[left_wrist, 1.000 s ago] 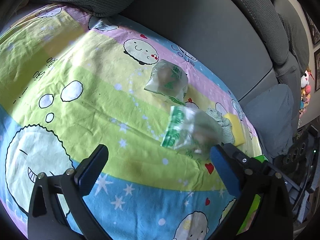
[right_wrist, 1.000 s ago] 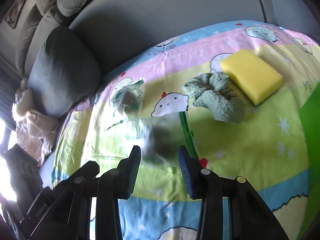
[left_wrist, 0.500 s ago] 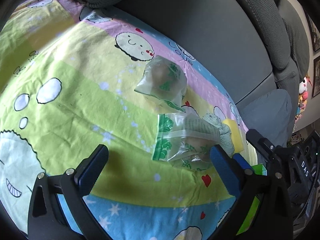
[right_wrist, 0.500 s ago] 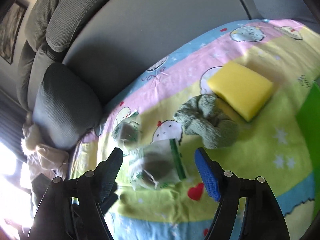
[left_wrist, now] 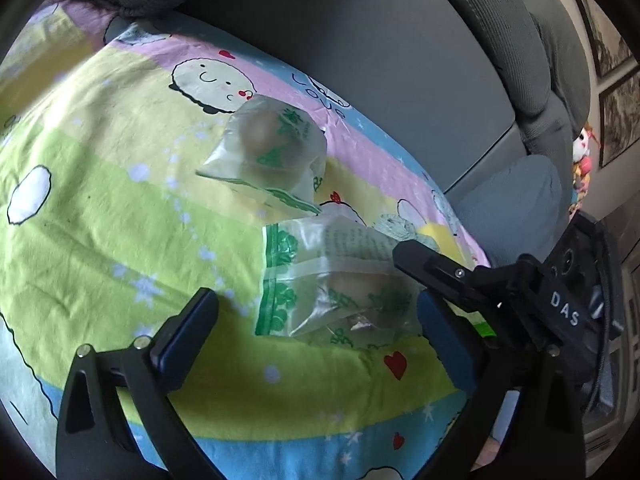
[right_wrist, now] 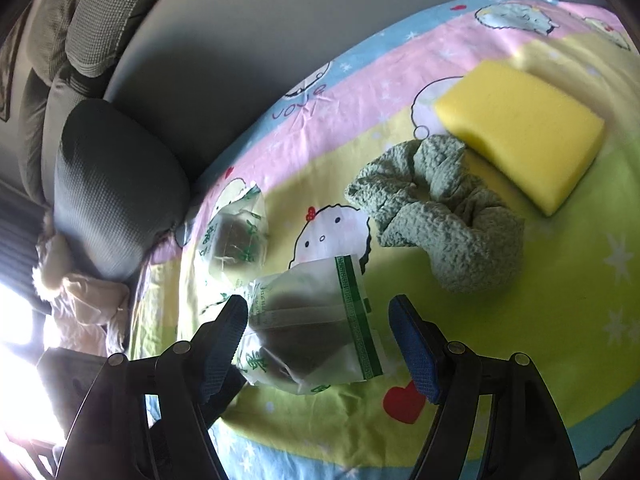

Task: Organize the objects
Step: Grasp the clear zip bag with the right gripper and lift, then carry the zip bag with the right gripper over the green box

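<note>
Only the left wrist view shows the right gripper (left_wrist: pixel 416 276) from outside, reaching in beside the near bag (left_wrist: pixel 332 288). Only the right wrist view shows the green cloth (right_wrist: pixel 436 216) and the yellow sponge (right_wrist: pixel 520 132). The far bag (right_wrist: pixel 236 236) lies on the cartoon sheet (right_wrist: pixel 560 280). The left gripper (left_wrist: pixel 316 336) has just narrowed slightly, both tilt down, released; the near bag lies between their fingers.

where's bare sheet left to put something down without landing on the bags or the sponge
Free: the wide green and yellow stretch of sheet left of both bags, and the band near the red heart. Crowded: near bag, far bag, green cloth and yellow sponge sit close together.
</note>
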